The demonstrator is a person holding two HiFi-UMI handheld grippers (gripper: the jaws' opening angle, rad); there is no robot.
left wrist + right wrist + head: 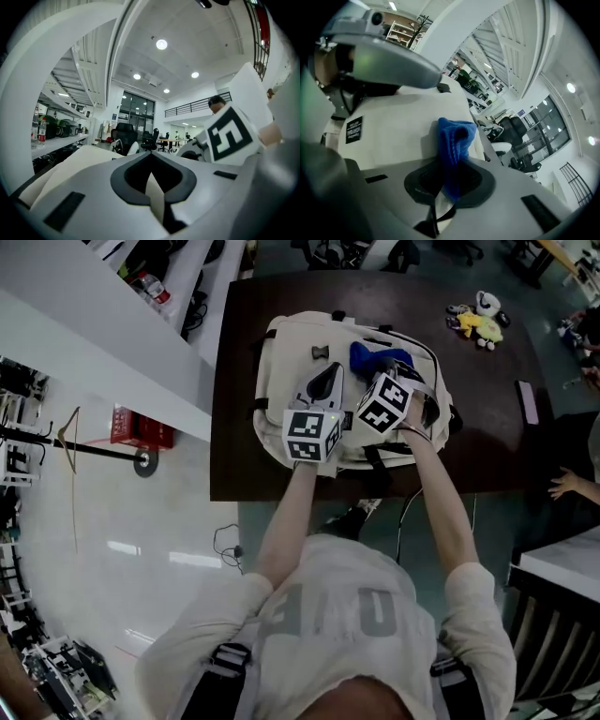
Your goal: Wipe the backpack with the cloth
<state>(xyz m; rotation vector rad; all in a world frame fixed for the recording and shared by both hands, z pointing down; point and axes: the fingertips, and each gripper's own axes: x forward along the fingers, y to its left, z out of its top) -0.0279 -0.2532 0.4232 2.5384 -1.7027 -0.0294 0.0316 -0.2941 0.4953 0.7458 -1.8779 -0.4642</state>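
A cream backpack [281,352] lies flat on the dark brown table [487,427]. My right gripper [378,368] is shut on a blue cloth [373,355], which bunches up on the pack's upper middle. In the right gripper view the blue cloth [454,140] sticks out of the closed right gripper [449,180] over the pale backpack [393,126]. My left gripper [324,381] rests on the pack just left of the cloth. Its jaws stand together, and in the left gripper view the left gripper [151,171] shows nothing between them.
Small plush toys [478,322] lie at the table's far right, and a dark flat object [528,401] sits near its right edge. Another person's hand [567,486] shows at the right. A white counter [112,324] and a red crate [141,430] stand left of the table.
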